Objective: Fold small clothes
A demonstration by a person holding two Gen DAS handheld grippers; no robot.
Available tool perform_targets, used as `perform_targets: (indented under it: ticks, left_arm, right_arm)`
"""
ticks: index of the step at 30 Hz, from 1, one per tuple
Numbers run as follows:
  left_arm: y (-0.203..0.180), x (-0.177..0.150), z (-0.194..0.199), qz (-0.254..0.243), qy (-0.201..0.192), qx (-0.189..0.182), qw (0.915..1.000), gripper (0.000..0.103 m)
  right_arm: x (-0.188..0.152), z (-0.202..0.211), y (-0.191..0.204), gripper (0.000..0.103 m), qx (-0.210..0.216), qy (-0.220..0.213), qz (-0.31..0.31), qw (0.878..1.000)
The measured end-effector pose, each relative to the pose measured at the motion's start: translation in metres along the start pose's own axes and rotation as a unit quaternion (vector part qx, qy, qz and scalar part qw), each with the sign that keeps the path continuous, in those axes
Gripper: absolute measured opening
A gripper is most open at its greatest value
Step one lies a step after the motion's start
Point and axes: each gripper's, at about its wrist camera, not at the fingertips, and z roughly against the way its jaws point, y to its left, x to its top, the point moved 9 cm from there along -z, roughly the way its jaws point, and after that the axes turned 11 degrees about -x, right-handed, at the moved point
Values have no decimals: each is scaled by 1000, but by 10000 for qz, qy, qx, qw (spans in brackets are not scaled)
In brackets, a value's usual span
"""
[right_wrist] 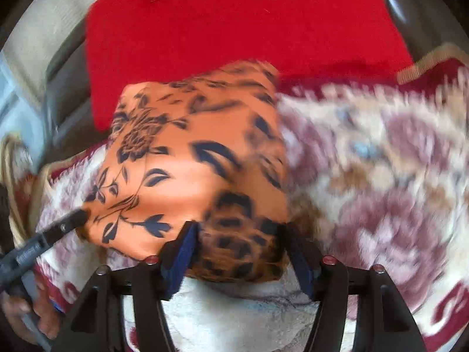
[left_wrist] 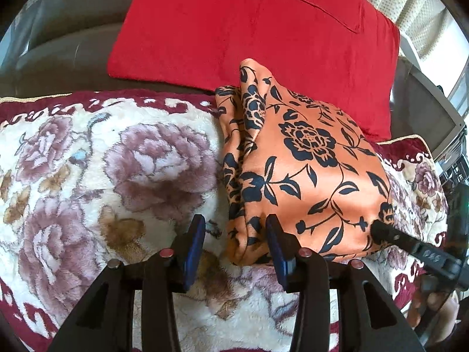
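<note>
An orange garment with a black flower print lies folded into a bundle on a fluffy floral blanket. My left gripper is open, its right finger against the garment's near left corner, its left finger over the blanket. A black gripper tip touches the garment's near right edge. In the blurred right wrist view the garment fills the middle. My right gripper is open with the garment's near edge between its fingers. The other gripper's tip touches the garment's left edge.
A red cushion leans behind the garment, also seen in the right wrist view. The blanket has a dark red border. A grey sofa back stands at the far left. A hand holds the other gripper.
</note>
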Motion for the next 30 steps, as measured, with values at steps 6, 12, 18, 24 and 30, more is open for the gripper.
perform_targets:
  ticks: [6, 12, 18, 24, 30]
  left_arm:
    - [1, 2, -9, -72, 13, 68, 10000, 44]
    - [2, 1, -5, -87, 20, 72, 9999, 44]
    - [2, 2, -10, -122, -2, 117, 9999, 53]
    - [3, 2, -13, -107, 1, 142, 9998, 53]
    - [11, 6, -9, 35, -127, 33, 9999, 55]
  right_arm:
    - [11, 35, 3, 67, 14, -482, 45, 9988]
    - [22, 65, 36, 67, 207, -1030, 327, 9939]
    - [-1, 11, 25, 59, 416, -215, 250, 9986]
    - [1, 11, 23, 59, 339, -190, 364, 9986]
    - [9, 7, 15, 59, 292, -208, 258, 9990]
